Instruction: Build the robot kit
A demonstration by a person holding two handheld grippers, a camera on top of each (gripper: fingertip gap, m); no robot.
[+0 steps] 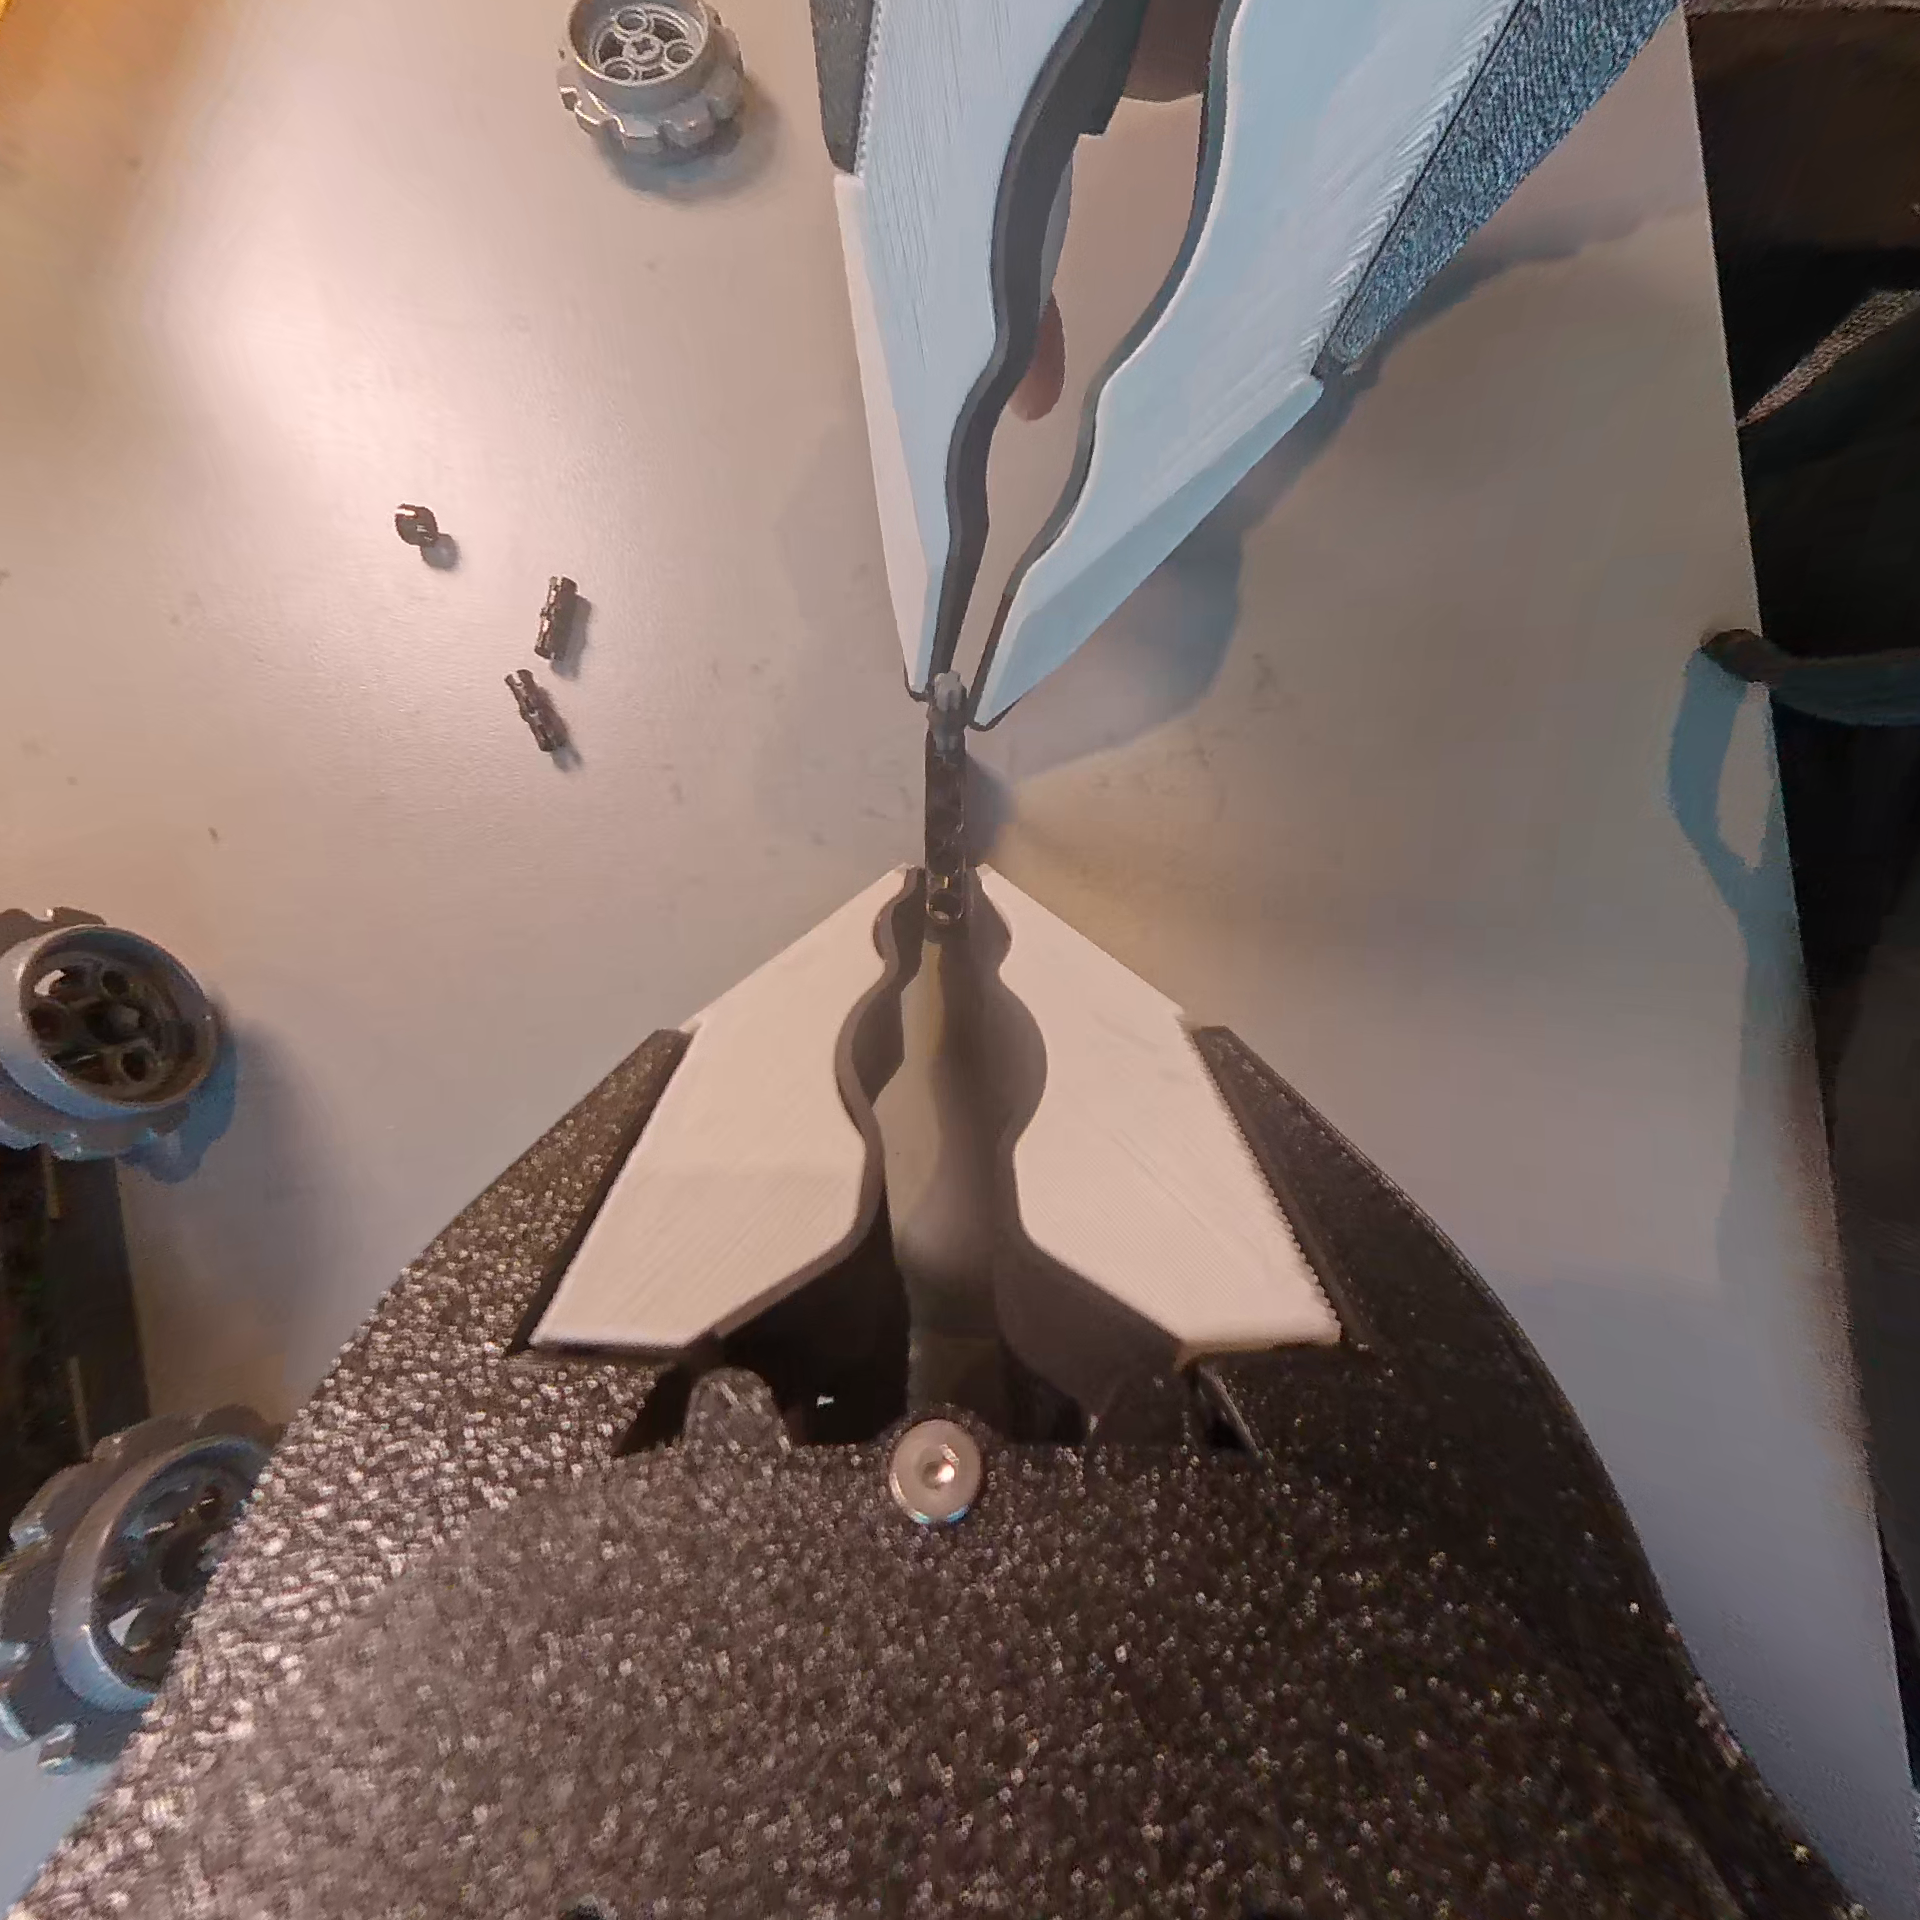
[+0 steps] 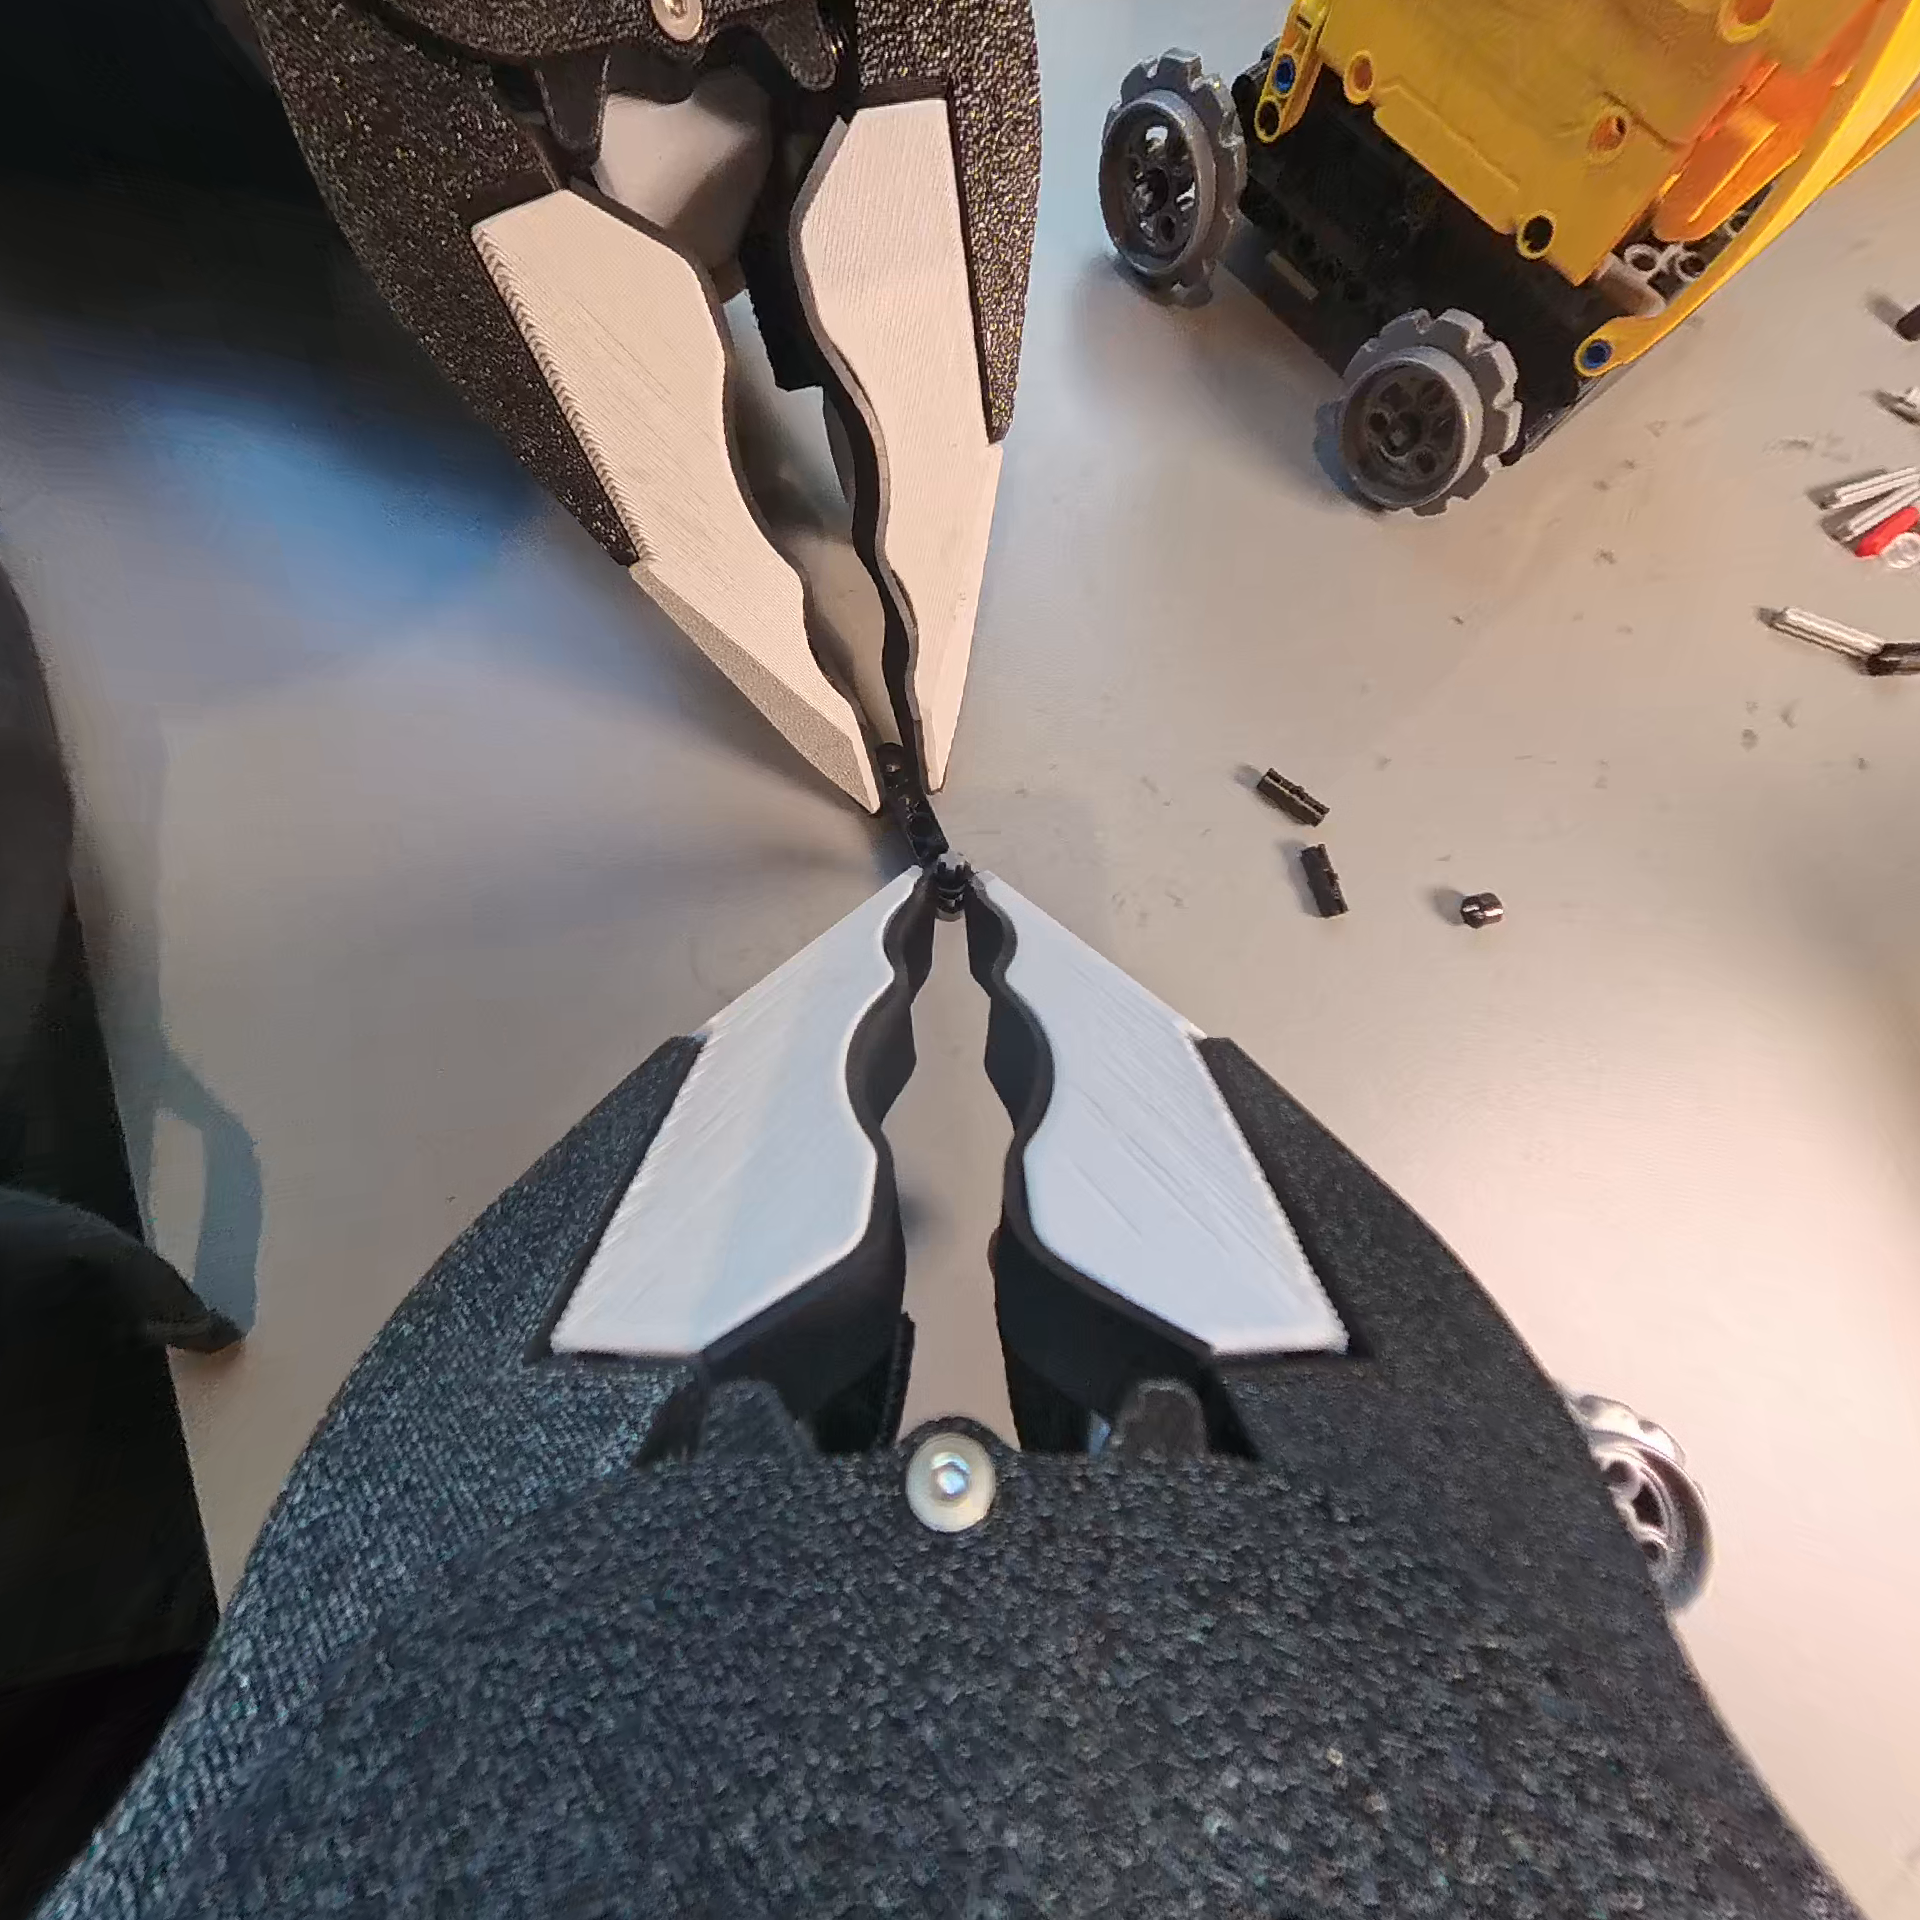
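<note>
The left tongs point(image 1: 943, 914) are pinching the near end of a thin black perforated beam point(image 1: 945, 800), their tips narrowed onto it. The right tongs point(image 2: 948, 891) are meeting them tip to tip from the far side, closed narrowly on a small black pin point(image 2: 948, 878) that is touching the beam's other end. Both pieces are sitting just above the pale desk point(image 1: 416, 364), near its middle. In the right wrist view, three loose black connectors point(image 2: 1322, 878) are lying to the right of the tips, and a yellow toy vehicle point(image 2: 1507, 156) with grey toothed wheels point(image 2: 1415, 416) is standing at the far right. A separate grey wheel point(image 1: 644, 73) is lying at the far left in the left wrist view.
</note>
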